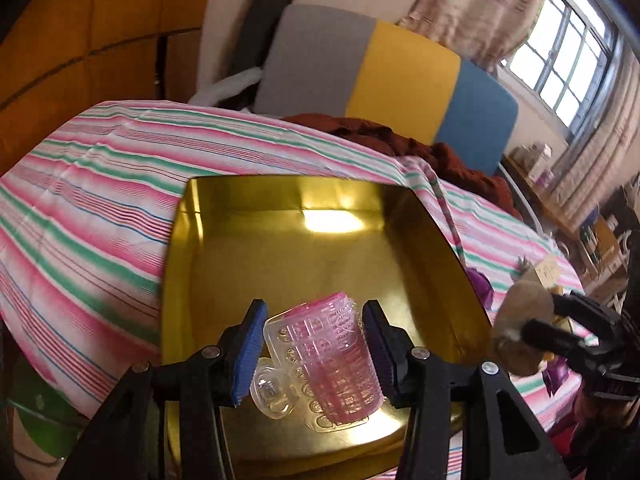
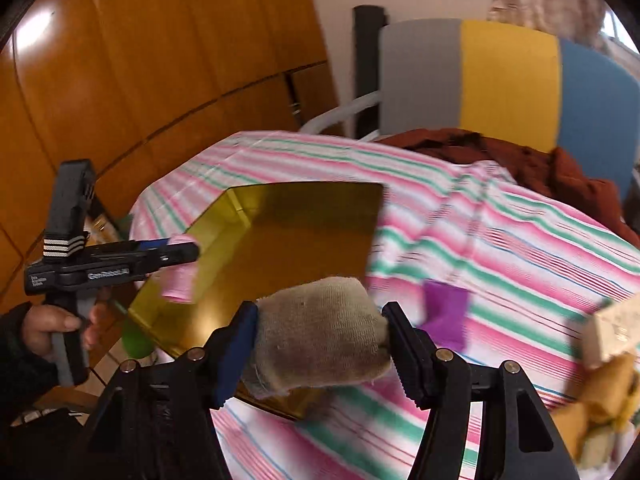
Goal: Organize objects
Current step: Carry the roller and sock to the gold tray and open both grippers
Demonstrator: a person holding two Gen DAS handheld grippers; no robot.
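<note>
Left fingers (image 1: 316, 354) pinch a knobbly pink-and-clear plastic cup (image 1: 320, 364) over the gold tray (image 1: 304, 256); right fingers (image 2: 320, 344) pinch a balled beige sock (image 2: 320, 328).

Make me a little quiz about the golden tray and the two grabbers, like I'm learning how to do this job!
1. True or false: the gold tray sits on a striped cloth.
2. What is the left gripper holding?
A. a purple scrap
B. a pink and clear plastic piece
C. a spoon
3. Fill in: the right gripper holds a rolled beige ____.

Key
1. True.
2. B, the pink and clear plastic piece, held over the tray.
3. Sock: the rolled beige sock sits clamped between the two fingers, near the tray's corner.
</note>
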